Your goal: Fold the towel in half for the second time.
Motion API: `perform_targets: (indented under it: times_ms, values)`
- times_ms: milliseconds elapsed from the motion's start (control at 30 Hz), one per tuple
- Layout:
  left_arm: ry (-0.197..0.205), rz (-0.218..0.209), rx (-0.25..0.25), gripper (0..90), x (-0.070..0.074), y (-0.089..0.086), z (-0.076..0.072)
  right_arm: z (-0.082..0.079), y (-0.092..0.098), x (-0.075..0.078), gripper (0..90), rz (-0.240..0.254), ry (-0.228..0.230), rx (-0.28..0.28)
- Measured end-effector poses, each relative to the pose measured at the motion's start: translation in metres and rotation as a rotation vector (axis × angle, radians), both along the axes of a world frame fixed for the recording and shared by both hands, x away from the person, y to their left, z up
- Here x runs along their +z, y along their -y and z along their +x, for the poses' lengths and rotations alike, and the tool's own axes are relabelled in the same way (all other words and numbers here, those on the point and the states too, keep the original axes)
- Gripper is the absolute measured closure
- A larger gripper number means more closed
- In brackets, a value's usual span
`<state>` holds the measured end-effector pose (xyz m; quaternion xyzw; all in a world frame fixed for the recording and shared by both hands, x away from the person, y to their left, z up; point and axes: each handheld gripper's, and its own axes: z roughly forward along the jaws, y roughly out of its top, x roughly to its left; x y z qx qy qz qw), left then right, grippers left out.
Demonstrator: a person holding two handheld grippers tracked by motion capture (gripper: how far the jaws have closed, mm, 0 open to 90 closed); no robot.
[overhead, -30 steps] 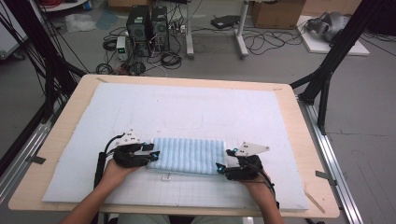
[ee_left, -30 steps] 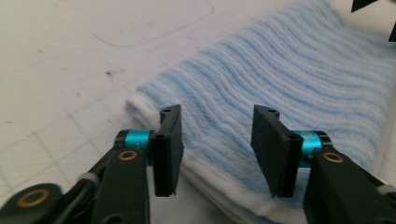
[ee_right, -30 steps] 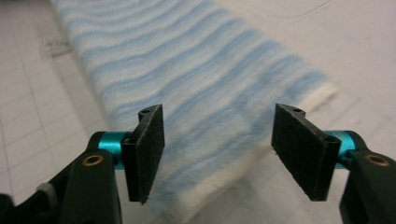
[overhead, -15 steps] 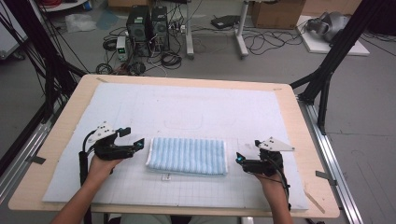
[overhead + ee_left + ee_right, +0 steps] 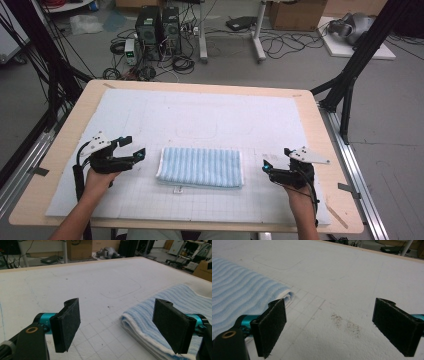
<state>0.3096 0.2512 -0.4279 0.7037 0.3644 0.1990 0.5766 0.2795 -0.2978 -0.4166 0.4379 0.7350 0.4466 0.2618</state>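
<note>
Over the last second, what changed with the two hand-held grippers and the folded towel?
Both let go of the towel's ends and drew outward: the left hand-held gripper toward the table's left edge, the right hand-held gripper toward its right. Both now stand open, clear of the cloth. The blue striped towel stayed folded in the same place on the white mat.

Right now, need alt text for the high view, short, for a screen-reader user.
A folded blue-and-white striped towel lies flat on a white gridded mat covering a wooden table. A person's hands hold the left gripper and right gripper on either side of it, jaws open, both clear of the cloth. Beyond the table, computer towers and cables sit on the floor.
</note>
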Motion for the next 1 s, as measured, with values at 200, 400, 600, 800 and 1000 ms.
perform_targets:
  times_ms: [200,400,600,800,1000]
  values:
    - [-0.001,0.005,0.008,23.4,-0.001,-0.002,-0.0007,0.002,-0.0001,0.0008,11.1,0.001,0.004,-0.007]
    - [-0.004,0.005,0.01,23.5,-0.0017,-0.0016,-0.0004,0.0032,-0.0002,-0.0001,11.1,0.001,0.0,-0.006]
    - [-0.004,0.013,0.006,23.8,-0.002,-0.0001,0.0003,0.0023,0.0016,0.0,11.1,0.006,0.0,-0.014]
    - [-0.008,0.012,0.011,23.9,-0.0029,0.0004,0.0015,0.0024,0.0035,-0.0003,11.1,0.008,0.001,-0.017]
    - [-0.012,0.011,0.005,23.9,-0.0036,0.0033,0.0024,0.0026,0.0063,-0.0016,11.2,0.01,-0.003,-0.022]
